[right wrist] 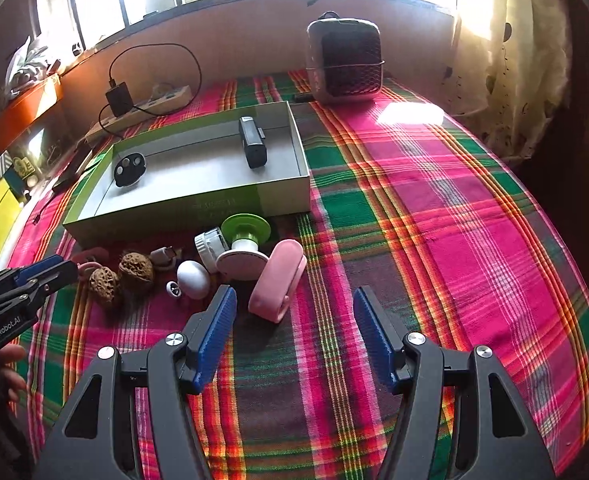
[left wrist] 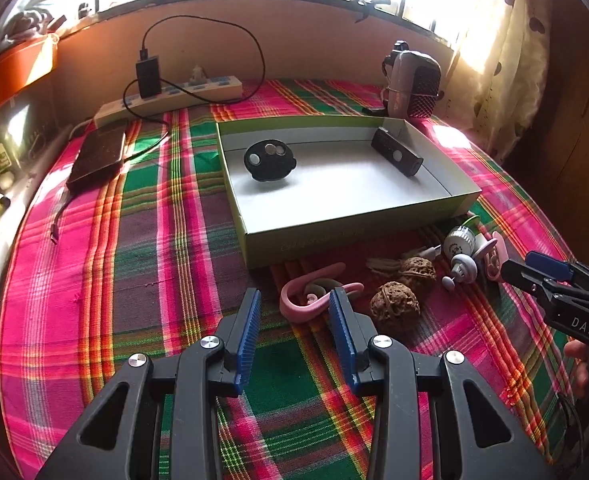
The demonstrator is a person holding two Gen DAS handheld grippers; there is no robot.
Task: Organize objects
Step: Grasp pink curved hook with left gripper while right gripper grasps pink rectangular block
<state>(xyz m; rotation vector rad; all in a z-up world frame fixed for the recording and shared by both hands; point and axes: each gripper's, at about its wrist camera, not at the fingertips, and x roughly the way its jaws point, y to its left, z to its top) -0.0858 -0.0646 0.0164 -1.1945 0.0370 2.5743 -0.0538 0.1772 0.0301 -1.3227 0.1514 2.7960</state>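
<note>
Although two things already lie inside the green box (left wrist: 358,236) — a round black key fob (left wrist: 269,161) near its left wall and a long black device (left wrist: 395,152) against its right wall — most of the sorting looks undone. Spread on the plaid cloth (right wrist: 434,208) in front of the box sits a loose cluster: two wrinkled walnuts (right wrist: 120,276), a white egg-shaped piece (right wrist: 193,279), a pink clip (right wrist: 278,282), a green-and-white suction holder (right wrist: 245,236), a small white jar (right wrist: 211,245) and a curly pink hook (left wrist: 314,296).

The left gripper (left wrist: 295,312) hovers low over the counter with its fingers (left wrist: 250,332) moderately apart and nothing between them; the pink hook lies just beyond the tips. The right gripper (right wrist: 294,334) is spread wider, also empty, and the pink clip sits just ahead of its left finger.

I'd judge the job barely a quarter done: the whole cluster remains outside the box. A power strip (left wrist: 166,98), phone (left wrist: 98,152) and small heater (right wrist: 344,60) farther back seem no part of it.
</note>
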